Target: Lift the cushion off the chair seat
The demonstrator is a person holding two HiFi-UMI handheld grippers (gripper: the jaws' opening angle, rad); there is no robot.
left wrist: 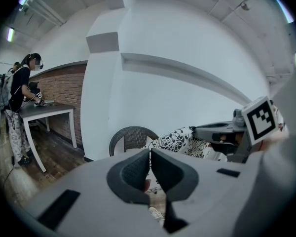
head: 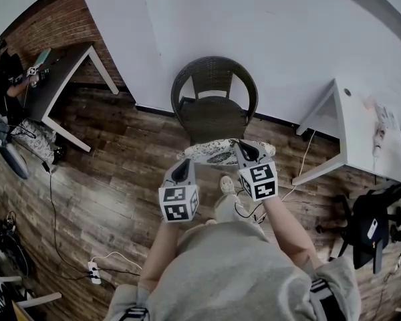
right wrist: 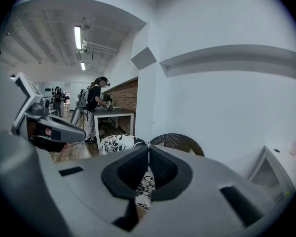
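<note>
The black-and-white patterned cushion point(head: 217, 154) hangs in the air just in front of the dark wicker chair point(head: 214, 85), clear of its bare seat point(head: 214, 120). My left gripper point(head: 184, 163) is shut on the cushion's left end and my right gripper point(head: 244, 147) on its right end. In the left gripper view the left gripper point(left wrist: 150, 154) has its jaws together at the cushion point(left wrist: 180, 139) edge, with the right gripper point(left wrist: 227, 132) beyond. In the right gripper view the right gripper point(right wrist: 148, 149) pinches the fabric of the cushion point(right wrist: 116, 143), which also shows below the jaws.
A white wall point(head: 267, 39) stands behind the chair. A white table point(head: 361, 132) is at the right, with a black office chair point(head: 371, 226) nearer. At the far left a person point(head: 3, 79) works at a grey table point(head: 60, 72). A power strip point(head: 93, 271) and cables lie on the wood floor.
</note>
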